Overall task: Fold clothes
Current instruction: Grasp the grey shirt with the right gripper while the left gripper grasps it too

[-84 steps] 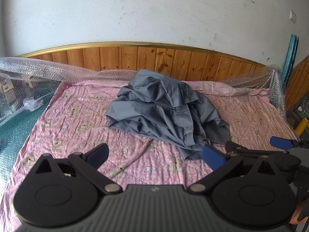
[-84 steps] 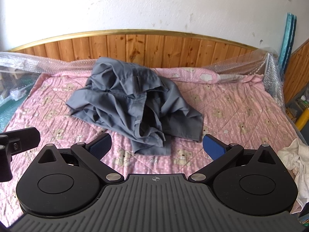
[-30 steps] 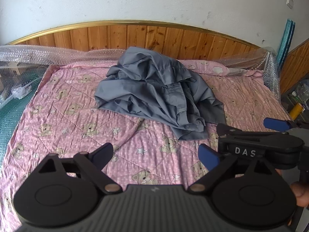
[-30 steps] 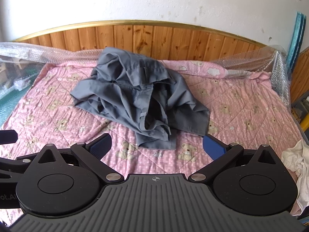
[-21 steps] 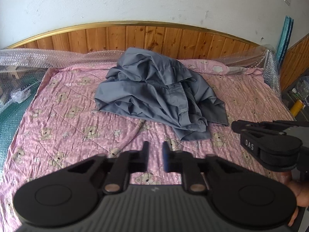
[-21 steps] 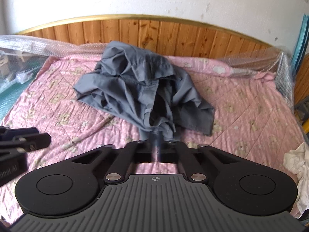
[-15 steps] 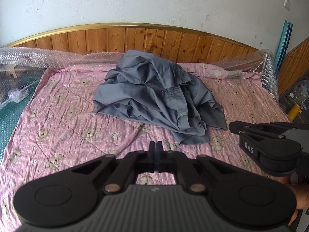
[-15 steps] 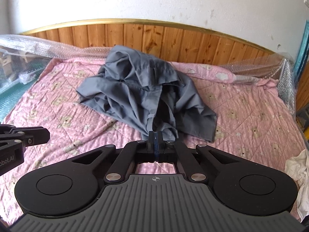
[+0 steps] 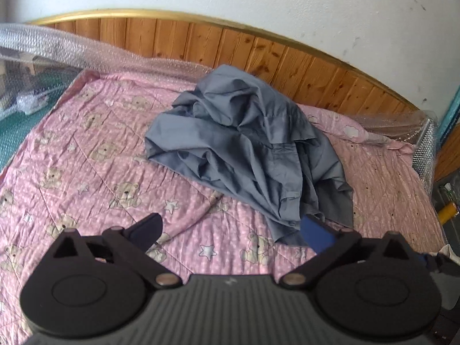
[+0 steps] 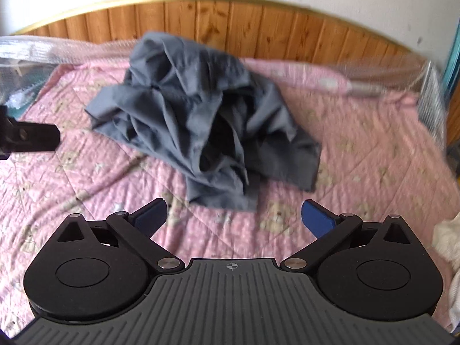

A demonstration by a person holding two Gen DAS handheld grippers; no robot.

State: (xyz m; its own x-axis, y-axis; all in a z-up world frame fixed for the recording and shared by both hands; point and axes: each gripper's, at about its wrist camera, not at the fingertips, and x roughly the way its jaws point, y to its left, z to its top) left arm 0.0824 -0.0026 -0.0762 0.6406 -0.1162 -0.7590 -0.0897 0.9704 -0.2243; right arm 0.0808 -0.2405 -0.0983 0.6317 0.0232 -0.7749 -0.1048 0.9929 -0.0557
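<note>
A crumpled grey garment (image 9: 244, 155) lies in a heap on the pink bear-print bedspread (image 9: 86, 178), near the wooden headboard. It also shows in the right wrist view (image 10: 195, 120). My left gripper (image 9: 231, 228) is open and empty, hovering above the spread just short of the garment's near edge. My right gripper (image 10: 234, 215) is open and empty, also just short of the garment's near hem. A fingertip of the left gripper shows at the left edge of the right wrist view (image 10: 34, 138).
A wooden headboard (image 9: 258, 54) with a gold rim runs behind the bed. Bubble wrap (image 9: 51, 49) lines the bed's far and side edges. A white cloth (image 10: 448, 241) lies at the bed's right edge. A yellow object (image 9: 447, 210) sits off the right side.
Both grippers were shut half a second ago and are open now. Both have moved forward, closer to the grey garment.
</note>
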